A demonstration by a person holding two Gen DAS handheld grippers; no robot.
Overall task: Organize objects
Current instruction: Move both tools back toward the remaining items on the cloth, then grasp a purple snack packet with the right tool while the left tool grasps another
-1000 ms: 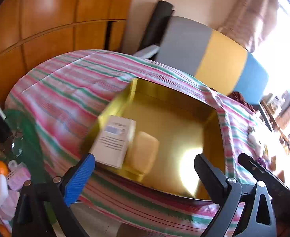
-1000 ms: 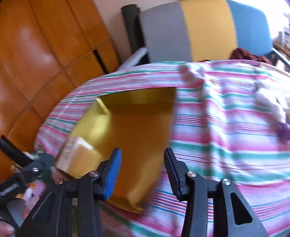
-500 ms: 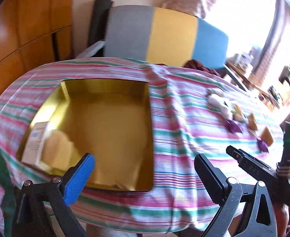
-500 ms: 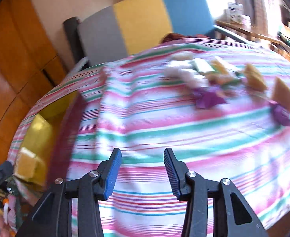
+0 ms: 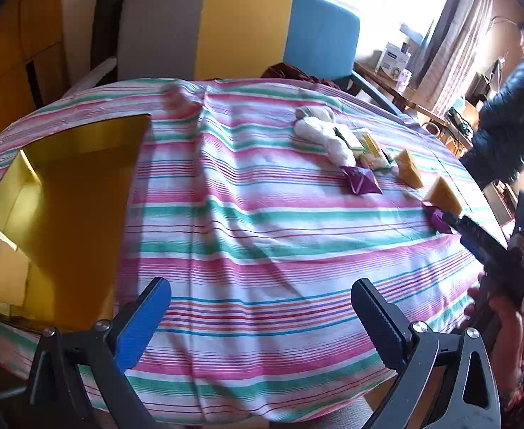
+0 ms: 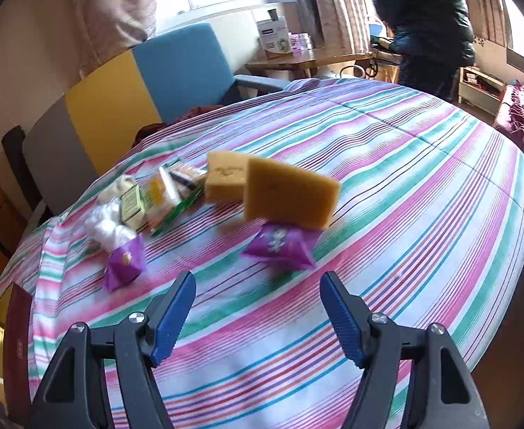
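A gold tin [image 5: 69, 193] sits at the left of the striped tablecloth [image 5: 262, 236], with a yellow sponge [image 5: 3, 277] and a white box inside. Loose items lie at the far right: a white bundle [image 5: 324, 134], purple packets [image 5: 362, 180], yellow sponges [image 5: 408, 168]. My left gripper [image 5: 258, 304] is open and empty above the cloth. My right gripper [image 6: 258, 293] is open and empty, just short of a purple packet [image 6: 280, 246] with a yellow sponge [image 6: 290, 196] leaning on it. A second sponge [image 6: 226, 175], snack packs [image 6: 162, 196] and another purple packet [image 6: 124, 261] lie further left.
A grey, yellow and blue chair [image 5: 237, 32] stands behind the table. A person in a dark jacket [image 6: 426, 18] stands at the right by a wooden side table [image 6: 308, 57]. The right gripper shows in the left wrist view [image 5: 490, 250].
Both grippers have swung right, away from the gold tin and toward the loose items. The right gripper's jaws have opened wider.
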